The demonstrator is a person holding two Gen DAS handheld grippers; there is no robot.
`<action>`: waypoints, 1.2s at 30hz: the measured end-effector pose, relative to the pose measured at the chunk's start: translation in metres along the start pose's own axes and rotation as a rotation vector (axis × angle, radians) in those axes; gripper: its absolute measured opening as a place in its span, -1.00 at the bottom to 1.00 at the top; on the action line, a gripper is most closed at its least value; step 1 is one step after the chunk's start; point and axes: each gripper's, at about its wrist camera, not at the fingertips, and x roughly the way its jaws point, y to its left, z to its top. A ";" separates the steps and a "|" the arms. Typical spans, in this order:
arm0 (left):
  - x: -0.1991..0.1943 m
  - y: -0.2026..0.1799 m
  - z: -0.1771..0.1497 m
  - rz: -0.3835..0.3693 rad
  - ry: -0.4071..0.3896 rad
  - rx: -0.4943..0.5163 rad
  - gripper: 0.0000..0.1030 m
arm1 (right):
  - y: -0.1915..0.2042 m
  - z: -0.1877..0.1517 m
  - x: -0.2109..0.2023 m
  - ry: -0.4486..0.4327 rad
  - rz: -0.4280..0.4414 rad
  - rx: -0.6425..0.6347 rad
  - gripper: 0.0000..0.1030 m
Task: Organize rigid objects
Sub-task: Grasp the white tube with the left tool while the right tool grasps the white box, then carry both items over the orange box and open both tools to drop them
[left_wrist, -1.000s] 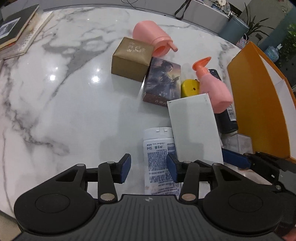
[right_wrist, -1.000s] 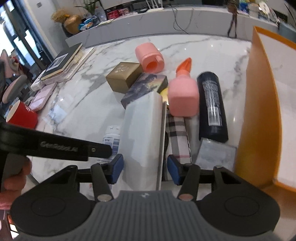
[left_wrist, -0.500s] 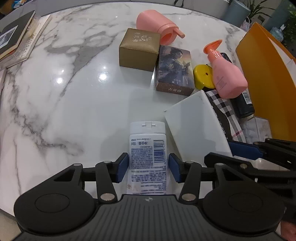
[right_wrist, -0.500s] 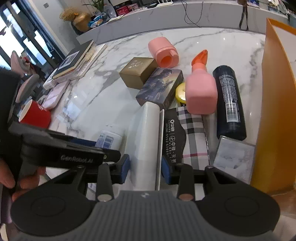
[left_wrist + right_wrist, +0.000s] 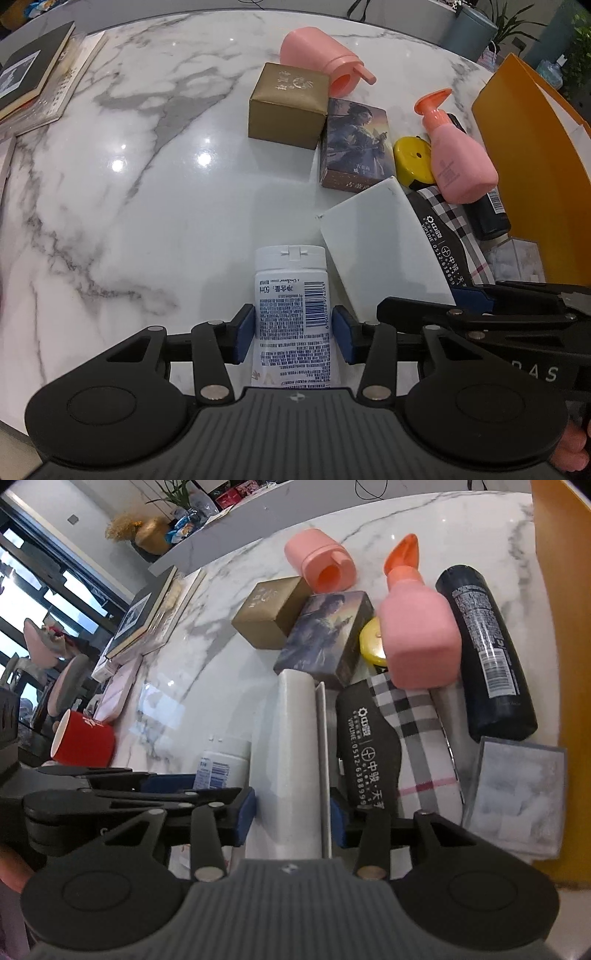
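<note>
The marble worktop (image 5: 110, 206) lay bare across its whole left half, out to the curved near edge, with only a stack of books (image 5: 33, 88) at the far left corner. The right half was crowded: a gold box (image 5: 288, 105), a pink cup on its side (image 5: 317, 55), a picture-printed box (image 5: 356, 144), a yellow disc (image 5: 410, 158), a pink pump bottle (image 5: 456, 158), a dark bottle (image 5: 487, 653) and a plaid-patterned pack (image 5: 406, 746) lay touching or overlapping. The upright orange bin wall (image 5: 535, 177) closed off the right side.

The left gripper (image 5: 293, 334) pointed steeply down over the white tube (image 5: 290, 291), which lay flat near the front edge with its cap away from the camera. Its jaws were closing, the blue pads at the tube's sides, with a sliver of gap seeming to show at each.

Just right of it, the right gripper (image 5: 291, 816) angled down and pinched the white flat box (image 5: 301, 760), which stood on edge between the tube and the plaid pack. Both pads sat against its faces. A red cup (image 5: 83, 738) stood at the left edge in the right wrist view.
</note>
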 end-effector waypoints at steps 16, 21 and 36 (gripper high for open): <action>-0.075 -0.047 0.006 -0.056 -0.205 0.010 -0.03 | 0.024 0.004 -0.113 -0.277 -0.108 -0.202 -0.44; -0.112 -0.094 0.027 -0.111 -0.303 0.084 -0.03 | 0.009 0.016 -0.174 -0.412 -0.190 -0.202 -0.44; -0.096 -0.243 0.077 -0.243 -0.275 0.334 -0.03 | -0.109 0.025 -0.236 -0.469 -0.377 0.022 -0.44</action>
